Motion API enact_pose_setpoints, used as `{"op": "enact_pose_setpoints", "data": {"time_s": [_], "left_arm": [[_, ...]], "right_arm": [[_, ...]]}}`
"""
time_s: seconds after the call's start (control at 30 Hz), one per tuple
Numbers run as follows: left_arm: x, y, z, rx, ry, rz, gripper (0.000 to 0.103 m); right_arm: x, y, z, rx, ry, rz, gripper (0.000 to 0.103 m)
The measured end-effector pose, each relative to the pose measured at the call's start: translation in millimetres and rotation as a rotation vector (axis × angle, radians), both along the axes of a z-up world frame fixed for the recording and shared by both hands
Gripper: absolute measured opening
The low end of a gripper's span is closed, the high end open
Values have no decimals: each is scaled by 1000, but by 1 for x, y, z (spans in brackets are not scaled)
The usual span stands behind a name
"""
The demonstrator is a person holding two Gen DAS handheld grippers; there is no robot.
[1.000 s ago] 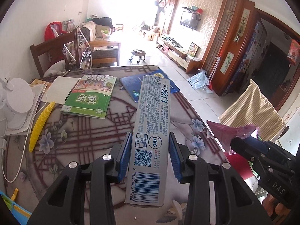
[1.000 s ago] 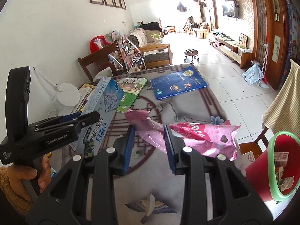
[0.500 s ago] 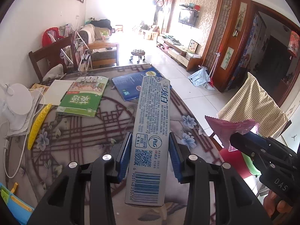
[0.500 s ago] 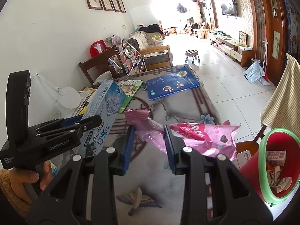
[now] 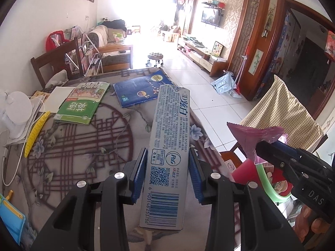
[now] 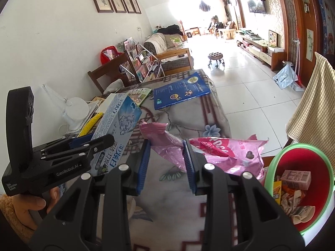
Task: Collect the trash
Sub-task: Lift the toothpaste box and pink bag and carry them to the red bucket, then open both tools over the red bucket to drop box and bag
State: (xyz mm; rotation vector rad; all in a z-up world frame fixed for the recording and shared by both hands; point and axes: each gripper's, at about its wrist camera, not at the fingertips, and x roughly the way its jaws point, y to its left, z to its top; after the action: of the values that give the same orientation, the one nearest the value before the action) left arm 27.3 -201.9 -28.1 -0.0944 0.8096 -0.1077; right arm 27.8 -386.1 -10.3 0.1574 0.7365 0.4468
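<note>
The left gripper squeezes a long toothpaste box between its blue pads, and the box sticks out forward over the table. The right gripper pinches a crinkly pink wrapper, which hangs out to the right of its jaws. A hand holds the left tool from below.

On the table lie 2 books – a green book and a blue book – well ahead of both grippers. A yellow comb and a white lamp sit by the wall side. Nothing lies between the grippers and the bin.

The table has a grey cloth with dark red lines and pale flowers. The room behind is long and bright, with a white tile floor, a small stool and a TV on the far wall.

The red bin with a green rim stands just past the table's right edge, close beside the pink wrapper. It already holds a small carton and paper scraps. A chair with a checked cloth stands right behind the bin – the floor beyond is open
</note>
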Motion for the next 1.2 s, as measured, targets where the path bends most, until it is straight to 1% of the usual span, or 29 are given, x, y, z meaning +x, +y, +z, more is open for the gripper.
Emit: {"op": "enact_pose_setpoints", "data": {"time_s": [0.27,0.37,0.5,0.7,0.87,1.0,1.07,1.2], "left_arm": [[-5,-31,4,13,-2,19,36],[-5,-46,5,11,0,3,36],[-4,-72,4,27,-2,-43,36],[1,-120,0,25,8,-144,36],[4,-165,-1,47,-15,-253,36],[5,-203,-9,13,5,-358,36],[7,-219,-11,-4,14,-398,36],[7,-250,-19,23,5,-470,36]], "right_arm": [[1,-30,2,10,-1,8,32],[-1,-46,3,14,-1,-10,32],[-5,-73,2,13,1,-55,32],[-12,-120,-1,4,11,-156,32],[-16,-167,-4,-9,19,-257,32],[-23,-200,-8,-18,33,-337,32],[-26,-219,-11,-7,48,-384,32],[-33,-245,-16,13,69,-444,32]]}}
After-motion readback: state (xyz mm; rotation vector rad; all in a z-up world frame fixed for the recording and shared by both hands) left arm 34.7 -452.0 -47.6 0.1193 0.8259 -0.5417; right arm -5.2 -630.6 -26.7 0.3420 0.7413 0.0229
